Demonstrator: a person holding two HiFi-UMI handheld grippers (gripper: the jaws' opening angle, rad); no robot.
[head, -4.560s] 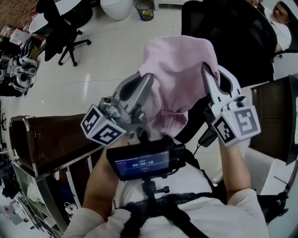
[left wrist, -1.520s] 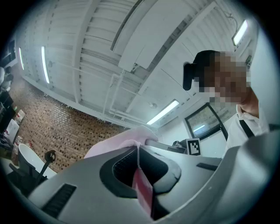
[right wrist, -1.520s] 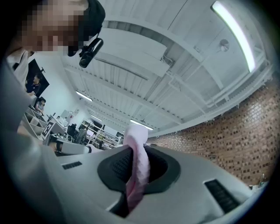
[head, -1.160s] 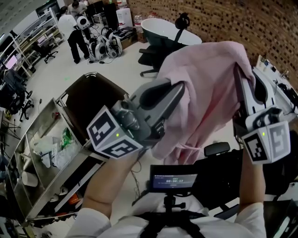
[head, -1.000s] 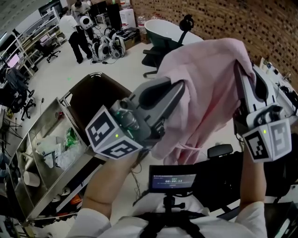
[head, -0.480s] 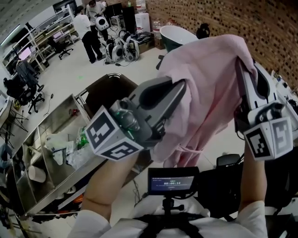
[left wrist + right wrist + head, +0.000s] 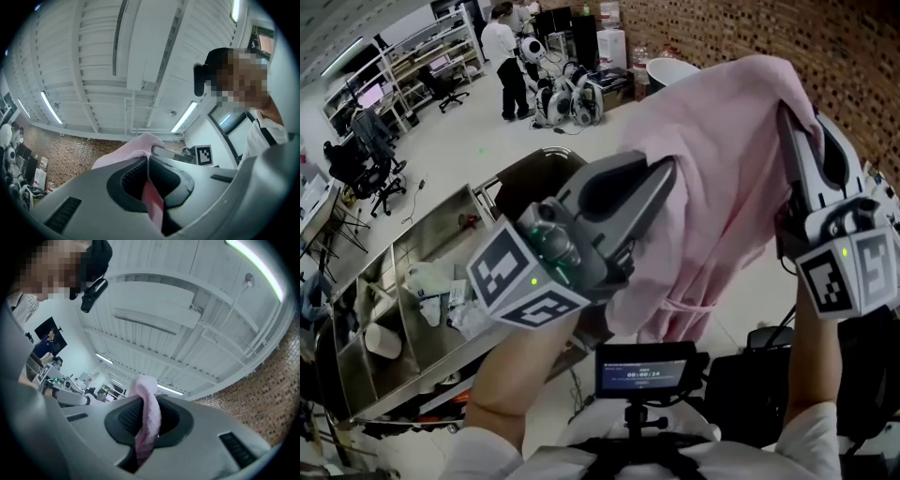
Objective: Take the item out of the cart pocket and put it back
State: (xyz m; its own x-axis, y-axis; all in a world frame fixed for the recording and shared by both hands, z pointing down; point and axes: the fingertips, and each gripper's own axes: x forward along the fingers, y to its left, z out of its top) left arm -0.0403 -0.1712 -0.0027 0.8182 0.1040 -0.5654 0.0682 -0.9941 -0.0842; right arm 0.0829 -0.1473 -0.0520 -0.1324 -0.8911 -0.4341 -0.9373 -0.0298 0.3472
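Pink cloth [image 7: 722, 178] was held up in the air between your two grippers, outside the pocket and clear of the cart. In the head view it draped over both sets of fingertips. Its loose folds hung down between your forearms, and the lowest edge ended just above the small screen [image 7: 644, 368] mounted at your chest.

Your left gripper [image 7: 667, 173] pointed up and to the right. Its grey fingers [image 7: 619, 192] were clenched on one edge of the cloth. The left gripper view confirmed this: the fingers [image 7: 187, 171] met with a thin strip of fabric pinched between them, and more cloth [image 7: 136, 145] bunched beyond the tips.

Your right gripper [image 7: 787, 117] stood nearly upright at the right side. Its white fingers [image 7: 811, 164] were likewise clamped on the cloth. In the right gripper view a thicker roll of cloth [image 7: 147, 413] sat between the fingers [image 7: 183, 420], which pressed on it from both sides.

The steel cart [image 7: 403, 281] stood below and to the left, with oddments lying in its open compartments. Its dark brown pocket [image 7: 525, 183] hung at the near end, partly hidden behind the left gripper, so its contents could not be checked.

A brick wall [image 7: 741, 37] ran along the far side. A person [image 7: 502, 42] stood at the back of the room.
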